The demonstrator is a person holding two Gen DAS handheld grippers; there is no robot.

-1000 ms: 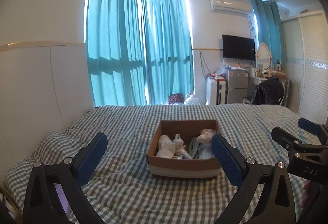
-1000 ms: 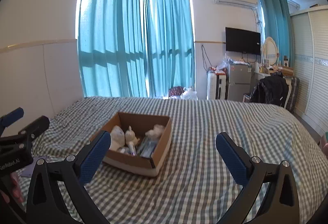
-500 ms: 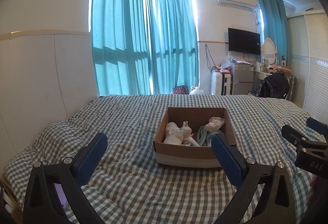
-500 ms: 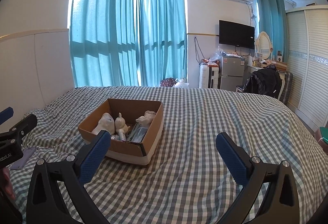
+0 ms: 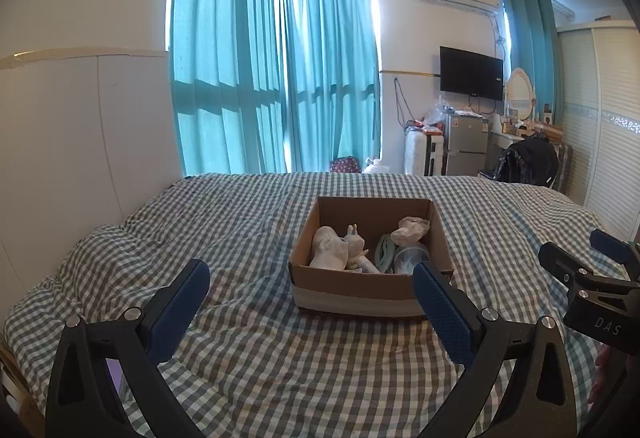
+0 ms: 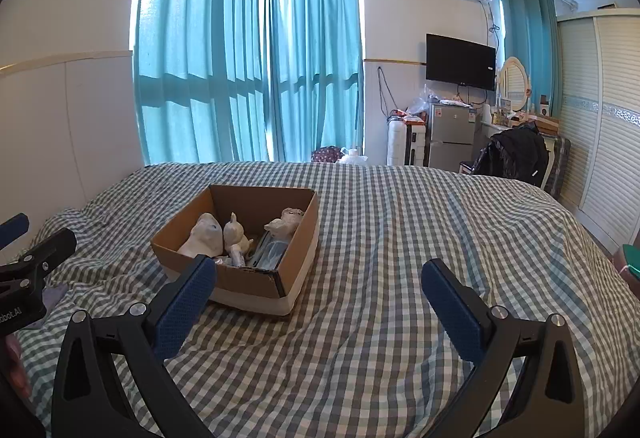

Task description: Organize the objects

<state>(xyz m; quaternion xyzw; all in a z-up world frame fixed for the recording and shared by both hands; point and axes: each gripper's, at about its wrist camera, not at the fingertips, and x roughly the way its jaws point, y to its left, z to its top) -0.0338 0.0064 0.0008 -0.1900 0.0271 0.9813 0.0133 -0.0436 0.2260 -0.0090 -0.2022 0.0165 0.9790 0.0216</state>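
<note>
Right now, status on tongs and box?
Left tongs open, empty. Right tongs open, empty. Cardboard box on bed, items inside. Nothing in the way.

Left gripper (image 5: pixel 310 308) low in frame, jaws spread wide, nothing between them. Right gripper (image 6: pixel 318 296) likewise low, wide apart, empty. At lower left edge of right view, perhaps a fingertip (image 6: pixel 16 352), blurred.

Daylight through teal curtains (image 5: pixel 276 77); bright, sharp; fisheye bending, dark vignette corners.
</note>
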